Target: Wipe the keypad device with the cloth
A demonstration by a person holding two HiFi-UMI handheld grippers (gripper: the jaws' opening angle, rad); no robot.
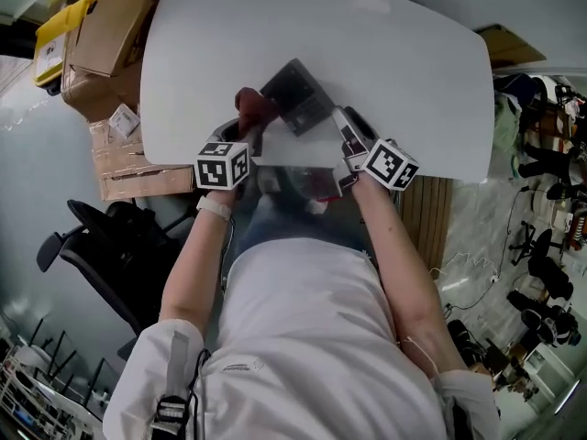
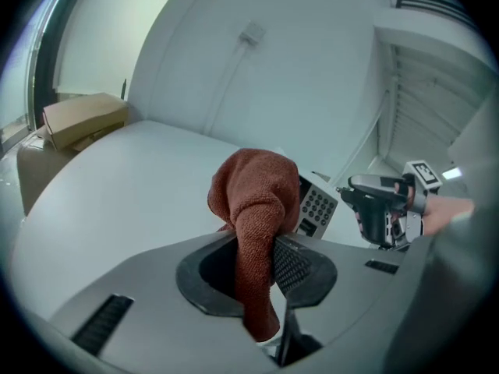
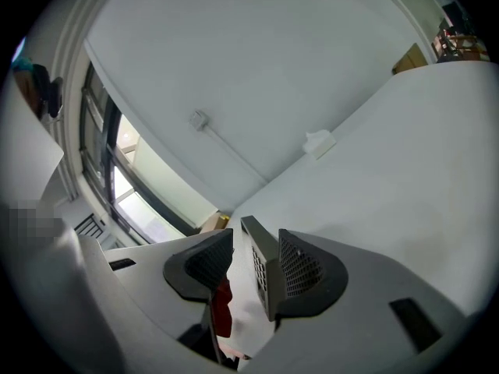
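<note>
Clamped in left gripper [image 2: 261,259]: cloth [image 2: 253,201], bunched ahead of the jaws, ready for wiping. Between parted jaws of right gripper [image 3: 253,246], against one pad: keypad [image 3: 263,280], seemingly braced, not pinched.

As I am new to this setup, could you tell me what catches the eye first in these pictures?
A rust-brown cloth bunches up from the left gripper's closed jaws, over the white table. Just beyond it the keypad device stands tilted between the right gripper's open jaws, against one of them.
</note>
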